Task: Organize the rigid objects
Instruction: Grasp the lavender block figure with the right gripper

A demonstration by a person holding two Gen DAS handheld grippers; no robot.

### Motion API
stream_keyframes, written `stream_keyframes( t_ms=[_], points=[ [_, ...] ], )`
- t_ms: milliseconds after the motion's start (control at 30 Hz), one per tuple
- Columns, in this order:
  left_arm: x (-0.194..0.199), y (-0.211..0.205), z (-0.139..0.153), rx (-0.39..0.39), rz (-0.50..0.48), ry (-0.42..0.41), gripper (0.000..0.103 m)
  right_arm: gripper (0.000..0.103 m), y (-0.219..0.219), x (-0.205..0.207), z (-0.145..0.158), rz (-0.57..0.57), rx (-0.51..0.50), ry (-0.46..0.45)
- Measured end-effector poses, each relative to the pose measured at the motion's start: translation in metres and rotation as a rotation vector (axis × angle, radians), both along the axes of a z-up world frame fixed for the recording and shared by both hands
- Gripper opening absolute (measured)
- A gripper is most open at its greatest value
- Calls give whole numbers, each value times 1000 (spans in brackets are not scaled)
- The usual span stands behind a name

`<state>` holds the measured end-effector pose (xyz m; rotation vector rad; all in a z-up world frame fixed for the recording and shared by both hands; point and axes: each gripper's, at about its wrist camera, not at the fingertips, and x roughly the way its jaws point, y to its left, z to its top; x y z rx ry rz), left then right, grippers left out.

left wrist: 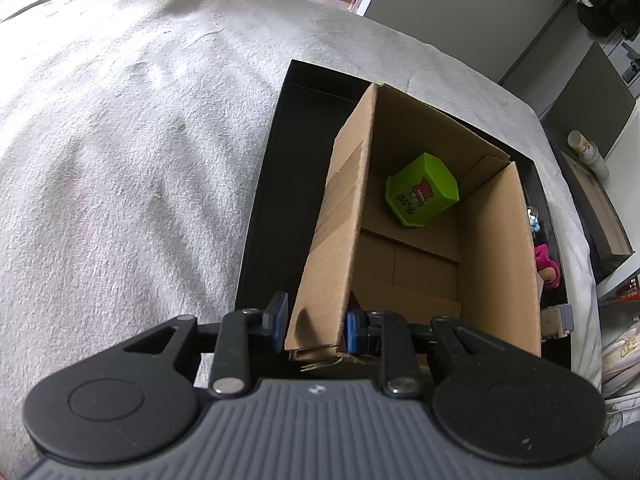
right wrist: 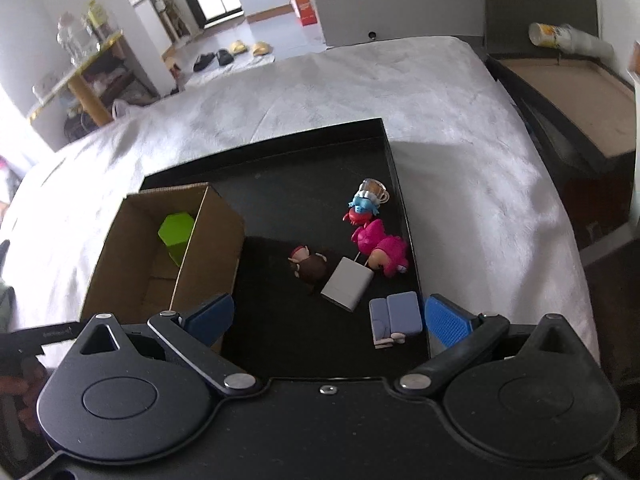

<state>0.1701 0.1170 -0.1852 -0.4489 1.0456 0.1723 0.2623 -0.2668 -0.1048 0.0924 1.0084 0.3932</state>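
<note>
A cardboard box [left wrist: 492,248] stands in a black tray [left wrist: 260,216] on a white cloth. A green cube-shaped toy [left wrist: 420,190] lies inside the box; it also shows in the right wrist view [right wrist: 176,232]. My left gripper [left wrist: 314,322] is shut on the box's near left wall. My right gripper [right wrist: 326,320] is open and empty above the tray's near part [right wrist: 288,344]. In front of it lie a small purple sofa toy [right wrist: 396,316], a grey block [right wrist: 347,284], a brown figure [right wrist: 310,266], a pink figure [right wrist: 382,246] and a blue-and-red figure [right wrist: 364,204].
The cardboard box [right wrist: 208,256] fills the tray's left half. The white cloth [right wrist: 460,128] surrounds the tray. A dark cabinet [right wrist: 560,100] with a cup stands at the right. Shoes and a shelf lie beyond the far edge.
</note>
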Motion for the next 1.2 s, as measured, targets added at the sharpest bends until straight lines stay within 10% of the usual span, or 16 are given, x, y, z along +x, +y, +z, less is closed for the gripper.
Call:
stream_keyframes(
  t_ms=[167,500,1200],
  points=[
    [0,0,0,3,-1,-2,26,100,-11,3,-9,-18,11,27],
    [-7,1,4,-13,8,-29,26,60,-20,19,-39,3,35,138],
    [-14,-11,5,-51,-33,-56,22,59,-5,47,-79,46,-131,167]
  ],
)
